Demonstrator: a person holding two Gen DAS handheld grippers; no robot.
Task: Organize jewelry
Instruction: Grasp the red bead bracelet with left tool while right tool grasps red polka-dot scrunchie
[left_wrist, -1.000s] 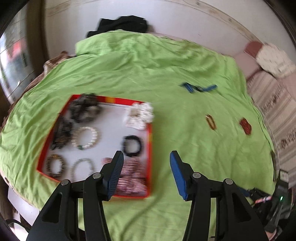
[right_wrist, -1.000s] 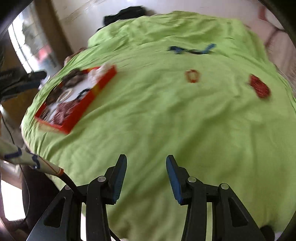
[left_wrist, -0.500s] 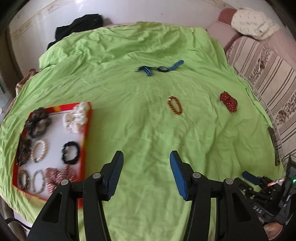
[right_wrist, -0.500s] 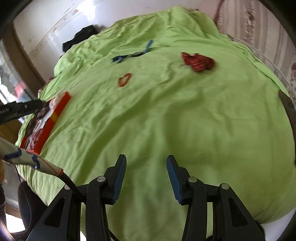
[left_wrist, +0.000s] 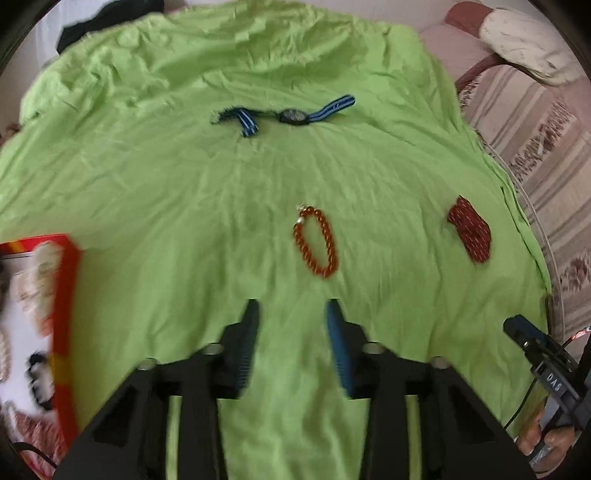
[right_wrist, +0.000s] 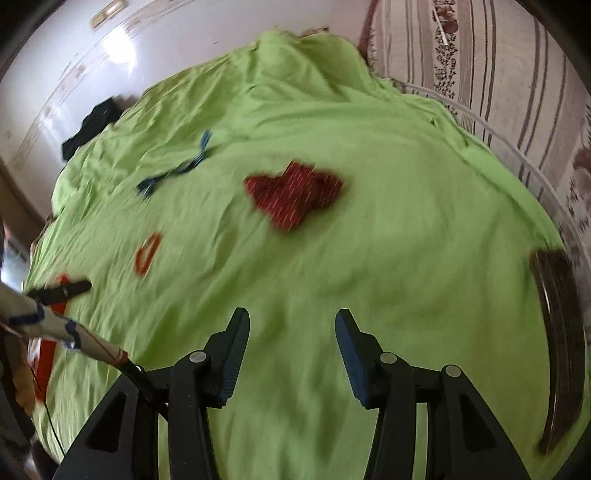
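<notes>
You are approaching empty-clawed: left gripper (left_wrist: 291, 306) just narrowing, right gripper (right_wrist: 291, 319) parted; tray (left_wrist: 66, 295) partly filled; bracelet (left_wrist: 316, 242), watch (left_wrist: 291, 116), red scrunchie (right_wrist: 293, 194) still waiting

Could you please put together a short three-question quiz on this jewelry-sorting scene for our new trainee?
1. True or false: the left gripper is holding the orange bead bracelet.
2. Which item lies farthest from the left gripper in its own view? A) the blue-strapped watch B) the orange bead bracelet C) the dark red patterned piece
3. Fill in: the red-rimmed tray sits at the ___ edge of the left wrist view.

Key: 1 false, its jaws have just been closing with nothing between them. 2 A. 3 left.
</notes>
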